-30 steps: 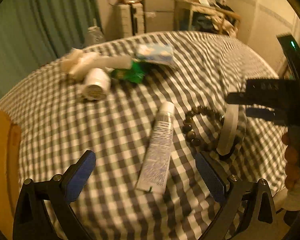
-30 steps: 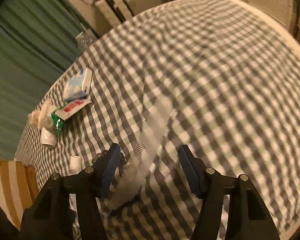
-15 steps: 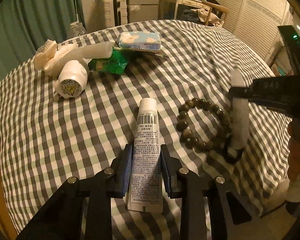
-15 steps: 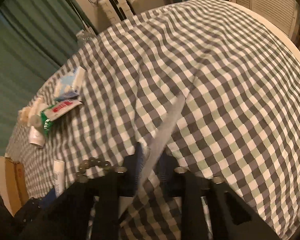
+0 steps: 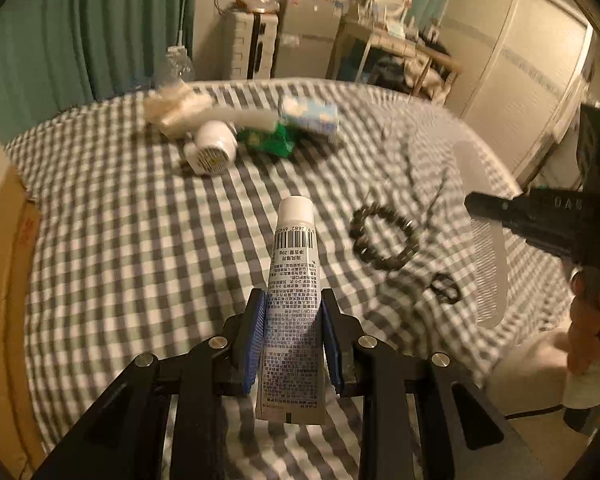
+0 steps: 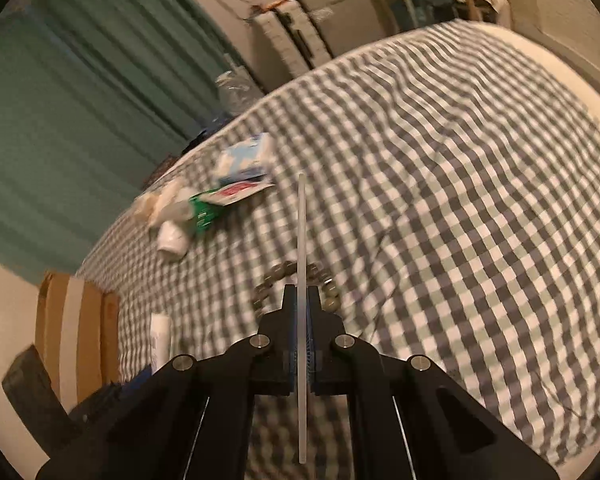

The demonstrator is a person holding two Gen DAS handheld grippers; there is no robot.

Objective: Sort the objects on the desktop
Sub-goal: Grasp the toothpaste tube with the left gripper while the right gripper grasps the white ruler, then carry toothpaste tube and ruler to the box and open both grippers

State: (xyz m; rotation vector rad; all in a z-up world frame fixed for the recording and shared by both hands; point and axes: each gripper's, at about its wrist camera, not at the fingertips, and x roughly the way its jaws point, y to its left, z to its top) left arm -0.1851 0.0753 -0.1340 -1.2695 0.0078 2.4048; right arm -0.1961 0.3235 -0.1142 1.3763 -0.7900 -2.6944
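Both grippers: black plastic frames, angular arms, silver round screw heads at the pivots, ribbed blue pads (image 5: 255,344) on the fingers. Right gripper (image 5: 548,220) body has embossed lettering and a green LED.

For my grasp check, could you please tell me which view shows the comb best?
The left wrist view: the comb shows broadside, teeth visible, held by the right claw. The right wrist view shows it only edge-on, a thin line.

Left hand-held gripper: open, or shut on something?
Shut. The left hand-held gripper has both blue pads pressed against the sides of the white tube, whose cap end points away toward the bead bracelet.
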